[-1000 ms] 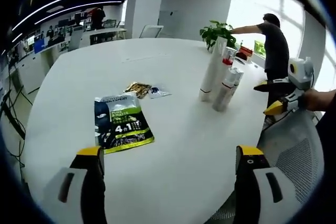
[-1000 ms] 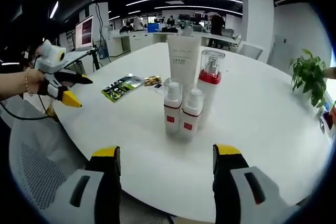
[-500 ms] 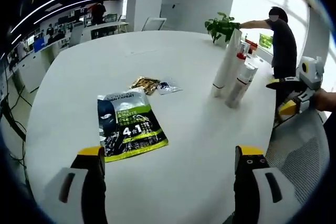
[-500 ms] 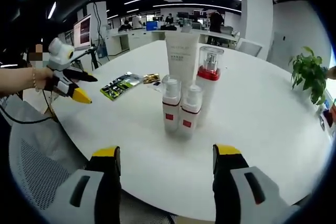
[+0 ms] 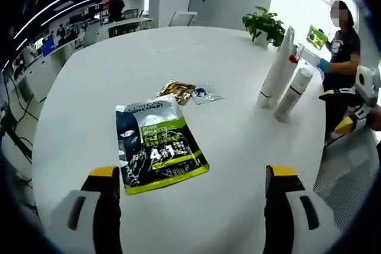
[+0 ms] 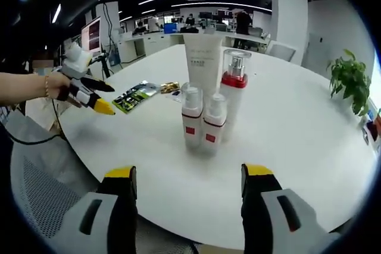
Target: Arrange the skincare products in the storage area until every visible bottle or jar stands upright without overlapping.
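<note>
- A round white table (image 6: 309, 147) in an open office holds four skincare containers, all standing upright in a tight cluster near its middle.
- At the back, a tall white tube (image 6: 203, 63) stands on its cap beside a clear bottle with a red collar (image 6: 234, 90).
- In front, two small white pump bottles with red labels (image 6: 190, 114) (image 6: 213, 124) stand just beside each other.
- Judged by look, these are light, smooth plastic and top-heavy; gripping low on the body would tip them least.
- The right gripper (image 6: 187, 185) hovers at the table edge, jaws spread and empty.
- The left gripper (image 5: 191, 182) hovers over a flat green and black sachet (image 5: 159, 146), jaws spread and empty.
- Beyond lie a gold sachet (image 5: 177, 91) and a small pale packet (image 5: 205, 94).
- A potted plant (image 5: 265, 25) stands at the far edge.
</note>
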{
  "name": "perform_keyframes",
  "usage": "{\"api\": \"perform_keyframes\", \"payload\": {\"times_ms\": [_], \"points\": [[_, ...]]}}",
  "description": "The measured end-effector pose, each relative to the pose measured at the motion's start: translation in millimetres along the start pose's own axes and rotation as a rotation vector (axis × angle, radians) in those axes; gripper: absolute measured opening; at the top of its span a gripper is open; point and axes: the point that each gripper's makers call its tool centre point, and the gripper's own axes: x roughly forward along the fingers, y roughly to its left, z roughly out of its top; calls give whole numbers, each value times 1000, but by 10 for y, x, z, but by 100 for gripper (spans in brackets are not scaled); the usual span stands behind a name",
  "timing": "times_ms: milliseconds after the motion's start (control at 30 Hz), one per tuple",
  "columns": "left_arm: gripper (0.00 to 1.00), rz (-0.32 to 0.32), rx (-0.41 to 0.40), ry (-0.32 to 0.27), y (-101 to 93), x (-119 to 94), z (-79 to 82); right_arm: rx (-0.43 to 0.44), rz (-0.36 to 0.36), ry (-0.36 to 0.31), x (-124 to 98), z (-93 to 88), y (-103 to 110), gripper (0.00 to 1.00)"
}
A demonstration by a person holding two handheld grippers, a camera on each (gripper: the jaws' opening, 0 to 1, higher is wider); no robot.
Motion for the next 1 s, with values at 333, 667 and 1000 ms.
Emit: {"api": "perform_keyframes", "payload": {"times_ms": [333,667,1000], "points": [[94,105,-9,62,273,261,103,19,-8,12,15,-29,-24,71],[87,136,-13,119,434,498,156,43,-29,15,12,-40,-73,71],[85,131,6,180,414,558,55,54,-42,18,15,-58,-105,70]]}}
